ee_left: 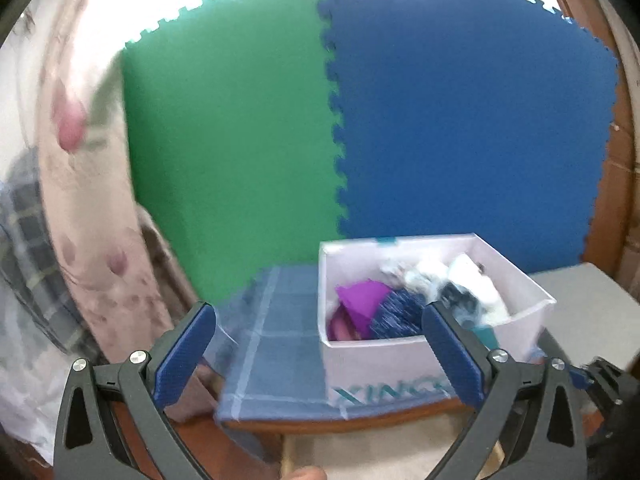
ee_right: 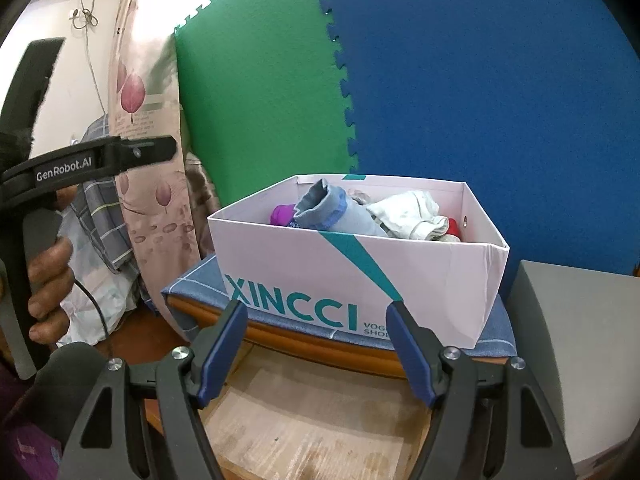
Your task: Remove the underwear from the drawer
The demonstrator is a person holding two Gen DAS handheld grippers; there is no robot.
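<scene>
A white cardboard box [ee_right: 352,272] marked XINCCI stands on a blue checked cloth [ee_right: 192,284]. It holds a blue-grey garment [ee_right: 332,208], a white one [ee_right: 412,212], and purple and red pieces. Below the box a drawer [ee_right: 312,412] is pulled out and shows a bare wooden bottom. My right gripper [ee_right: 316,310] hangs open over the drawer, in front of the box, with nothing between its fingers. My left gripper [ee_left: 318,316] is wide open and holds nothing, left of the box [ee_left: 400,368] and level with its rim. Purple and dark patterned cloth [ee_left: 380,308] shows inside. A hand [ee_right: 48,264] holds that left gripper [ee_right: 168,148].
Green [ee_right: 260,100] and blue [ee_right: 480,100] foam mats cover the wall behind. A floral curtain [ee_right: 152,160] and checked fabric [ee_right: 100,208] hang at the left. A grey block [ee_right: 580,340] stands right of the box.
</scene>
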